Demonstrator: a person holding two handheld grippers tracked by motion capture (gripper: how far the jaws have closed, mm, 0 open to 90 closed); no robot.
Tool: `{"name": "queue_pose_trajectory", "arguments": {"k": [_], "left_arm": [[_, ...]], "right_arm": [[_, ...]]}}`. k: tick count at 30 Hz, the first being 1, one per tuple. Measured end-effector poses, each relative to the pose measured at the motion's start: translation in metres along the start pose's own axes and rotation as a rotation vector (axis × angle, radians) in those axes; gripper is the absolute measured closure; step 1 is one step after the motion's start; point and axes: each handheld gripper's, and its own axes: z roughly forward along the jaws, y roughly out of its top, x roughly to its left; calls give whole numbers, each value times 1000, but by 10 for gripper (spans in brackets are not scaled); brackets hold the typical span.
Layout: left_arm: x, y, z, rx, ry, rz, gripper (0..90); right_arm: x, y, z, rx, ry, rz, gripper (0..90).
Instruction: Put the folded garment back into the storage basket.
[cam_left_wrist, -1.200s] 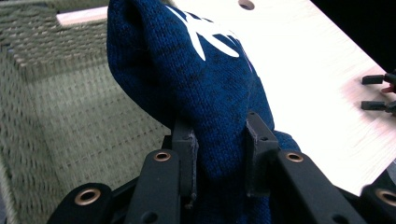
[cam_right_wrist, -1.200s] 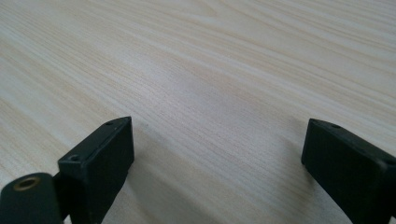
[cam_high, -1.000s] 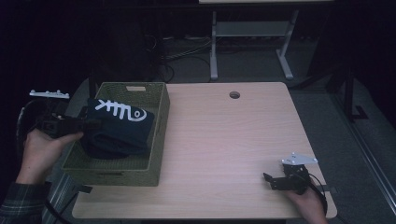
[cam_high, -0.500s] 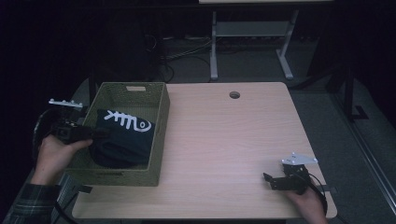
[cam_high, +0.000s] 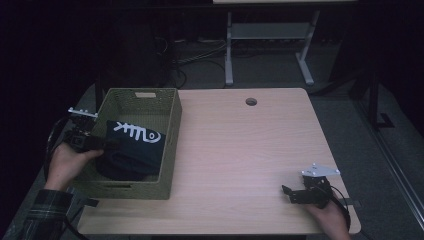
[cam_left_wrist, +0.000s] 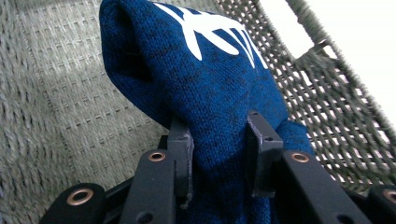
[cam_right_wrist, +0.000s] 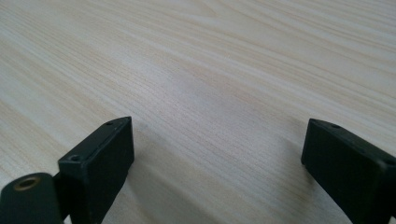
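A dark blue knitted garment (cam_high: 132, 147) with a white fishbone print lies folded inside the green woven basket (cam_high: 170, 150) at the table's left. My left gripper (cam_high: 107, 145) reaches over the basket's left wall and is shut on the blue garment (cam_left_wrist: 219, 102), whose fabric is pinched between the two jaws. My left gripper (cam_left_wrist: 219, 158) sits low against the basket's woven floor. Near the front right corner of the table, my right gripper (cam_high: 287, 192) rests open. Its jaws stand wide apart over bare wood, and my right gripper (cam_right_wrist: 217, 154) holds nothing.
The light wooden table (cam_high: 240, 150) has a round cable hole (cam_high: 251, 101) near its far edge. A white desk frame (cam_high: 270, 35) and cables stand on the dark floor behind. The basket's right wall (cam_left_wrist: 327, 102) is close beside the garment.
My left gripper has lowered the blue garment down into the basket, toward its near left part. The right gripper has stayed in place.
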Motion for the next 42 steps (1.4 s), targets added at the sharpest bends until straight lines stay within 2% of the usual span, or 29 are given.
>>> {"name": "queue_pose_trajectory", "arguments": {"k": [7, 11, 14, 18, 21, 25, 29, 36, 42], "left_arm": [[9, -1, 5, 19, 40, -1, 594], [14, -1, 8, 44, 93, 15, 543], [17, -3, 11, 59, 130, 12, 507], [21, -5, 13, 86, 188, -3, 391], [22, -7, 12, 76, 222, -11, 329], [20, -6, 9, 60, 222, -10, 314], [11, -4, 7, 22, 204, 0, 297], [-13, 3, 5, -63, 156, 24, 280], [-36, 8, 7, -114, 110, 50, 252]], "right_arm": [[0, 0, 0, 0, 0, 0, 91], [0, 0, 0, 0, 0, 0, 91], [0, 0, 0, 0, 0, 0, 91], [0, 0, 0, 0, 0, 0, 91], [0, 0, 0, 0, 0, 0, 91], [0, 0, 0, 0, -2, 2, 91], [0, 0, 0, 0, -2, 3, 91], [0, 0, 0, 0, -2, 3, 91], [0, 0, 0, 0, 0, 3, 91]]}}
